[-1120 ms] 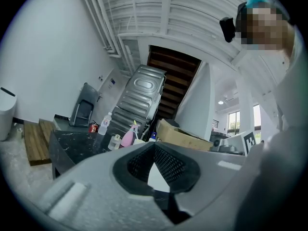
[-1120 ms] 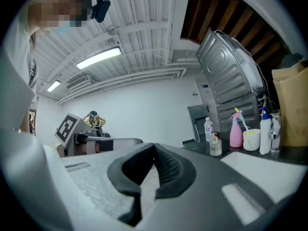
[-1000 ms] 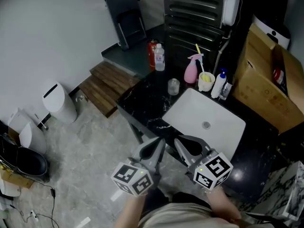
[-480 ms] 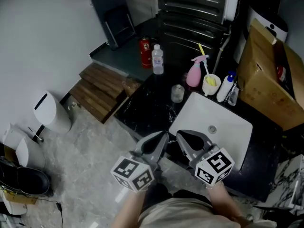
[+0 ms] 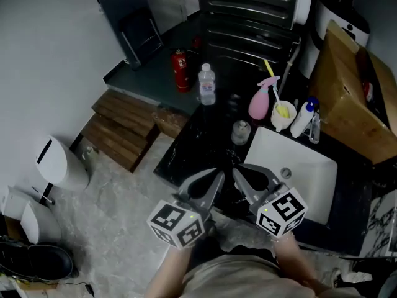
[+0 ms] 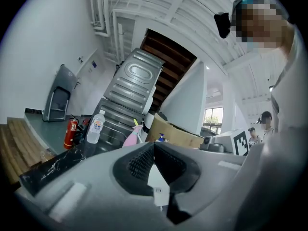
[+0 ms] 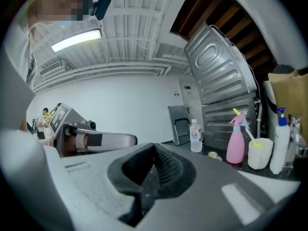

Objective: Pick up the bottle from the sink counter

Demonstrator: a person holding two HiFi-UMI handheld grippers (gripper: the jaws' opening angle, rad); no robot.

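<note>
A clear water bottle [image 5: 207,84] with a white cap stands upright at the far left corner of the dark sink counter [image 5: 192,144]. It also shows in the left gripper view as the bottle [image 6: 96,127] and in the right gripper view as the bottle [image 7: 195,136]. My left gripper [image 5: 217,176] and right gripper [image 5: 237,171] hover side by side over the counter's near edge, well short of the bottle. Both point level toward it. Both are shut, with nothing between their pads.
On the counter stand a pink spray bottle [image 5: 260,102], a yellow-white cup [image 5: 282,115], a blue-capped white bottle [image 5: 304,117] and a small jar [image 5: 240,131], beside the white basin [image 5: 313,182]. A red extinguisher [image 5: 180,71] is left of the bottle. Cardboard box [image 5: 347,85] right; wooden steps [image 5: 121,126] left.
Both grippers have moved forward together from over the floor to the counter's near edge, and the counter things now sit closer. The jaws stayed shut.
</note>
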